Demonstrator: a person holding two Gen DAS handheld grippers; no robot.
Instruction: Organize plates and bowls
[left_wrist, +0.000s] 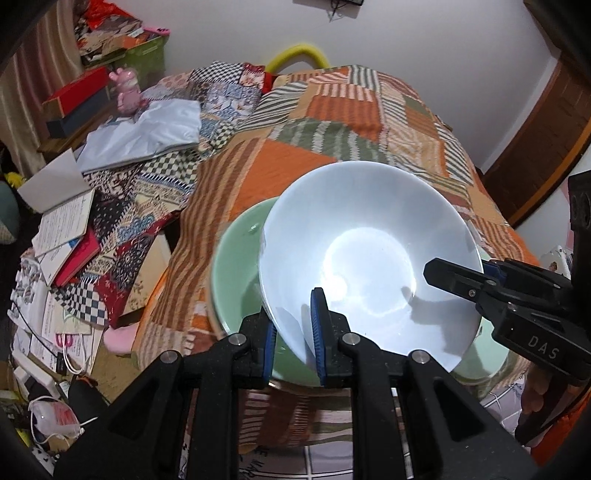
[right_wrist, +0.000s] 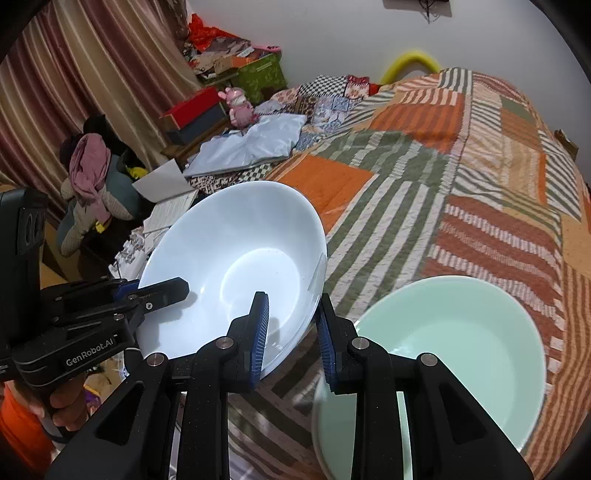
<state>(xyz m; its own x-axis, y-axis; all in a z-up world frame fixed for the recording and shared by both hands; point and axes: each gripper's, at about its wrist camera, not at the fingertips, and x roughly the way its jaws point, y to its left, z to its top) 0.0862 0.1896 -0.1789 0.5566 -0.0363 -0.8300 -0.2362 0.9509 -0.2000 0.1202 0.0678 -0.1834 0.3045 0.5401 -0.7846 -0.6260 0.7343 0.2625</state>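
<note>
1. Across most of both views spreads a bed (left_wrist: 332, 122) under a patchwork quilt of orange, green and brown stripes; a white wall rises behind it, striped curtains (right_wrist: 74, 74) hang at the left, and a brown wooden door (left_wrist: 535, 147) stands at the right.
2. Left of the bed, books, papers, boxes and a pink toy figure (left_wrist: 127, 90) lie in a clutter; much of it is too small or blurred to name.
3. On the quilt near the bed's front edge rests a pale green bowl (right_wrist: 461, 350), empty, its near rim cut off by the gripper in the right wrist view.
4. Above it, tilted and partly overlapping it in the left wrist view, hangs a white bowl (left_wrist: 362, 251), also empty, held by both grippers.
5. The left gripper (left_wrist: 295, 332) has its fingers closed on the white bowl's near rim.
6. The right gripper (right_wrist: 291, 332) has its fingers clamped on the opposite rim.
7. A hand (right_wrist: 62, 406) and an orange sleeve show only in part.
</note>
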